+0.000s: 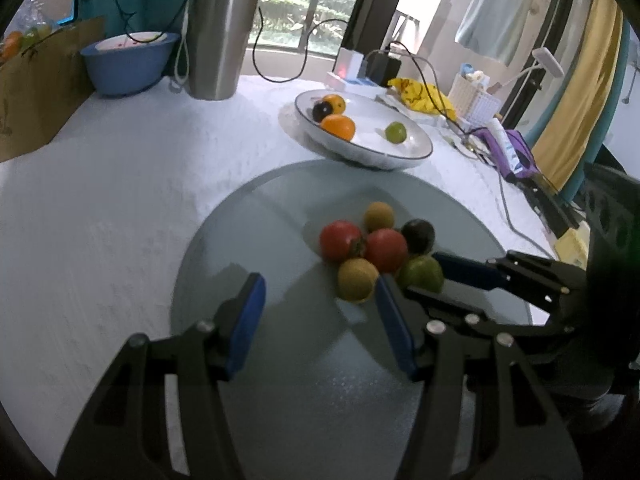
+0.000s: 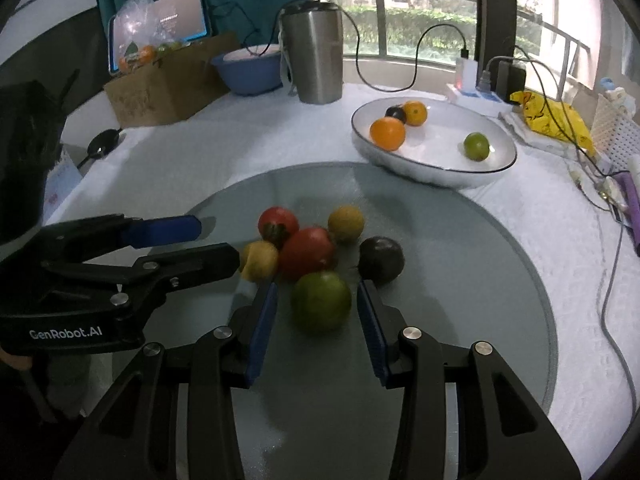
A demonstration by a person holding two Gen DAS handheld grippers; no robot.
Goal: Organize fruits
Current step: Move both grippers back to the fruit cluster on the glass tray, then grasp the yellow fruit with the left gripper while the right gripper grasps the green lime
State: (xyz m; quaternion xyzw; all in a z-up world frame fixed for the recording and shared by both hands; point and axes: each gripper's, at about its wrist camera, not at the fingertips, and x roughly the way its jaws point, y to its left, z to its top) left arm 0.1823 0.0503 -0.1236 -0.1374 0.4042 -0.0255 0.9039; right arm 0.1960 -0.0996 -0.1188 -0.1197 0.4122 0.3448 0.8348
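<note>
A cluster of fruits lies on a round glass disc [image 1: 280, 380] [image 2: 480, 300]: two red ones [image 1: 384, 250] [image 2: 306, 253], two yellow ones [image 1: 356, 280] [image 2: 346, 218], a dark one [image 1: 418, 236] [image 2: 380, 260] and a green one [image 1: 422, 274] [image 2: 320, 306]. My left gripper [image 1: 320, 296] is open, just short of the near yellow fruit; it also shows in the right wrist view [image 2: 216, 240]. My right gripper [image 2: 316, 292] is open with the green fruit between its fingers, not clamped; it also shows in the left wrist view [image 1: 424, 276]. A white plate [image 1: 416, 152] [image 2: 500, 168] holds two oranges, a dark fruit and a green fruit.
At the back stand a steel tumbler [image 1: 220, 40] [image 2: 314, 56], a blue bowl [image 1: 128, 64] [image 2: 248, 68] and a cardboard box [image 2: 172, 84]. Cables, a power strip [image 2: 476, 94], a yellow bag [image 2: 552, 116] and a white basket [image 1: 476, 100] crowd the right side.
</note>
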